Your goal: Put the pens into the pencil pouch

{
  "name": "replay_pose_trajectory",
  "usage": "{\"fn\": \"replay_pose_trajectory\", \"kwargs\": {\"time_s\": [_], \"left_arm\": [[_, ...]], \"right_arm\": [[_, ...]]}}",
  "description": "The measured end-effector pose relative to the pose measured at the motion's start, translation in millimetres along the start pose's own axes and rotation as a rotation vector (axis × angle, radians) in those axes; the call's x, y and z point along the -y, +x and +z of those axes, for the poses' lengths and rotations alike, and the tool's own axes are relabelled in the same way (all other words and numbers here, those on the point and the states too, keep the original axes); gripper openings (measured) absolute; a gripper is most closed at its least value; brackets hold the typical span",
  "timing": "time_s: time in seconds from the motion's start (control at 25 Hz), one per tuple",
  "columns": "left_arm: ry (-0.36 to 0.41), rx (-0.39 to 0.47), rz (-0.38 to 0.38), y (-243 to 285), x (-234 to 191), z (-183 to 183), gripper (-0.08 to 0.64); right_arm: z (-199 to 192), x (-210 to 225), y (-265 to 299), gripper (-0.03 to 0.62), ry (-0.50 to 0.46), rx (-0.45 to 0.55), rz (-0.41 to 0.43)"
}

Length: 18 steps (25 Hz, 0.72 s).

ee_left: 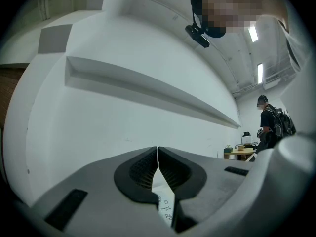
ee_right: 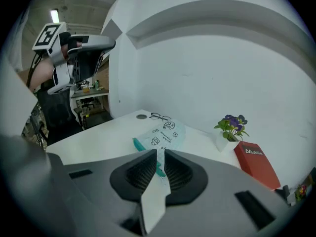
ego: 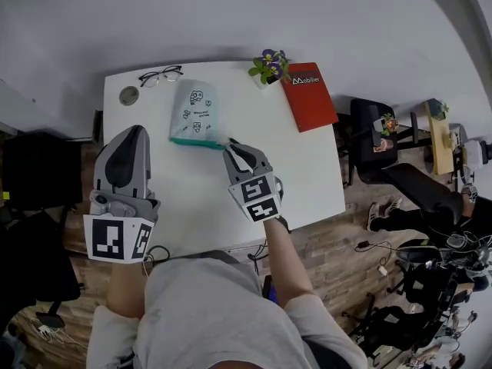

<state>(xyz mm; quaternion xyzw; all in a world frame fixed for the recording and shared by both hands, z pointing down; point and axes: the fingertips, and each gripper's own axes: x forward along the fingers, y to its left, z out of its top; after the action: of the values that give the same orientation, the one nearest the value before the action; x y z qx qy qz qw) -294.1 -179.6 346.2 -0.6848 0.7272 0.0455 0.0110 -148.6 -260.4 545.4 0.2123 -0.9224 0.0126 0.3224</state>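
Raised left claw [ego: 132,131] is pressed together, empty, aimed at a wall. Right claw [ego: 231,146] pinches the teal zip edge of the pencil pouch [ego: 196,108], which lies flat on the worktop [ego: 307,177] straight ahead of it; the pouch's printed doodles and captions are too small to read. Right of the claw lies a red book [ego: 310,95] marked "Mobilier".

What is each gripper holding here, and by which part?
The right gripper looks closed on the pencil pouch, pinching the near end of its teal edge. The left gripper is shut, raised and empty.
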Motion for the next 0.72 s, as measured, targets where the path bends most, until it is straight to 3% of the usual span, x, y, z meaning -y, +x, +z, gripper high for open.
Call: {"fn": "replay_pose_trajectory", "kwargs": {"time_s": [0.2, 0.72], "left_arm": [[-0.010, -0.029, 0.002, 9, -8, -12, 0.029], [-0.026, -0.086, 0.027, 24, -32, -43, 0.029]], "right_arm": [[-24, -4, 31, 0.120, -0.062, -0.104, 0.062], [-54, -9, 88, 0.143, -0.213, -0.248, 0.142]]}}
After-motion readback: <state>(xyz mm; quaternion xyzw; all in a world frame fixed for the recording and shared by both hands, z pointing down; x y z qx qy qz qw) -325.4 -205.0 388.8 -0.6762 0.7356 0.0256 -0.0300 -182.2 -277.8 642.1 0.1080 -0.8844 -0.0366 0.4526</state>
